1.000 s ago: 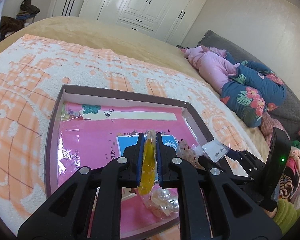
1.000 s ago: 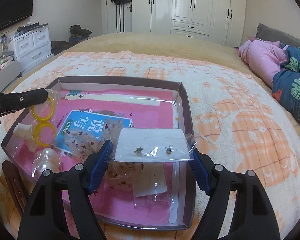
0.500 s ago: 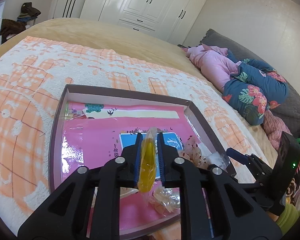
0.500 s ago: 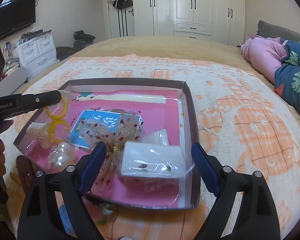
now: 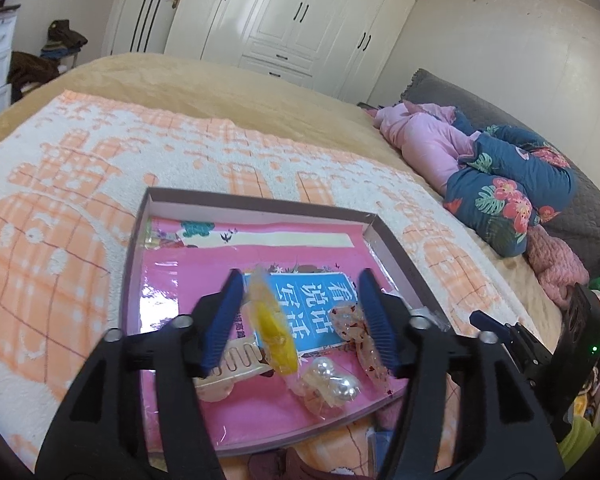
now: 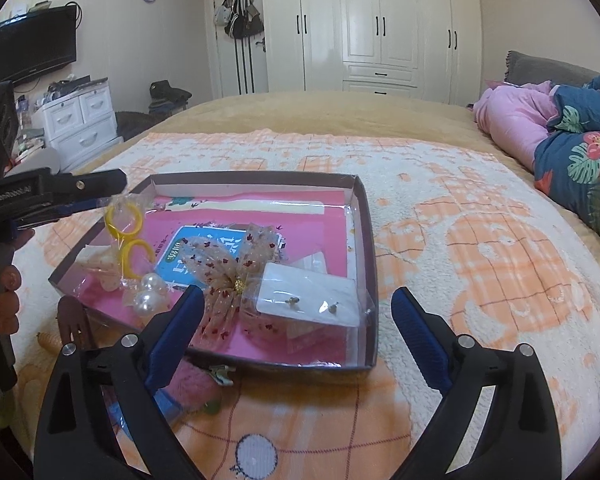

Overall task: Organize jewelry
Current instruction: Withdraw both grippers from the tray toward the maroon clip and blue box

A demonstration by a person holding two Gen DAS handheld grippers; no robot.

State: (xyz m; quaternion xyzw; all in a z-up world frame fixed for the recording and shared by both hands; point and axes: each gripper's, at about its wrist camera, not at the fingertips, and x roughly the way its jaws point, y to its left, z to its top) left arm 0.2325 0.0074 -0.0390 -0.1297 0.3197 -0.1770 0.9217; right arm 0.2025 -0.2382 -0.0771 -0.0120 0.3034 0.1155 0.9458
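Note:
A shallow dark-rimmed box with a pink lining lies on the orange-and-white blanket. My left gripper hangs over its near left part, jaws opening. A clear packet of yellow rings sits loose and blurred between the pads, seen side-on as yellow rings. My right gripper is at the box's near edge, jaws opening wide with nothing held. The white earring card lies in the box just beyond it. A pearl packet and a sheer red-dotted bow also lie inside.
A brown hair claw, a pink fluffy piece and a small clip lie on the blanket in front of the box. Pink and blue floral bedding is piled at the right. A person's fingers hold the left gripper.
The left jaws have parted from the yellow ring packet they were squeezing. The right gripper let the earring card down into the box, drew back toward me and spread wider.

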